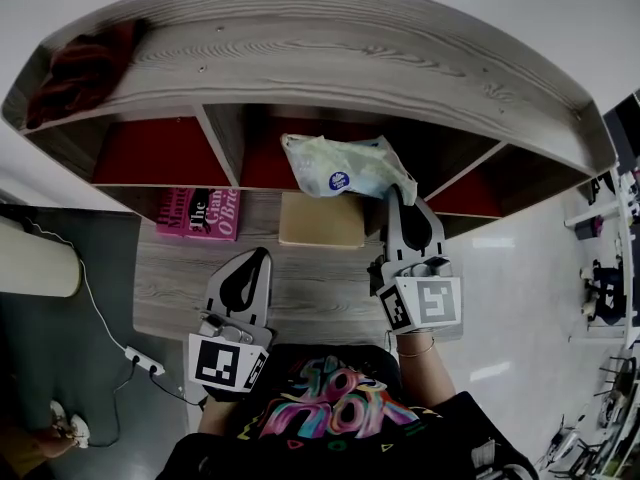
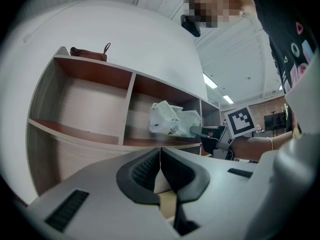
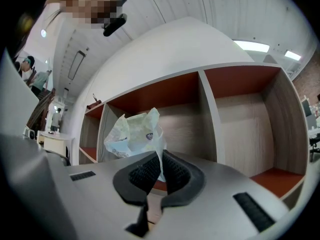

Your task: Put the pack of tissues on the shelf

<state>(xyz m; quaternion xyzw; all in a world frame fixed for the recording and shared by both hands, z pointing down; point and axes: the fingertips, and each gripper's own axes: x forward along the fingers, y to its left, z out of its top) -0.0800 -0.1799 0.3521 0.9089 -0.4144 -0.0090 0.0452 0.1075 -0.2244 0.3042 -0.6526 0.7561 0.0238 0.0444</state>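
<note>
At mouth of shelf (image 1: 330,63) middle bay: pack of tissues (image 1: 345,168) held up, right gripper (image 1: 397,196) fingers (image 3: 145,173) pinching its near edge, bay straight ahead. Left gripper (image 1: 258,258) closed, empty, farther back.

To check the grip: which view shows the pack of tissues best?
The right gripper view: the right gripper pinches the pack of tissues by its wrapper edge. The head view shows it from above, at the shelf; the left gripper view shows it small, from the side.
</note>
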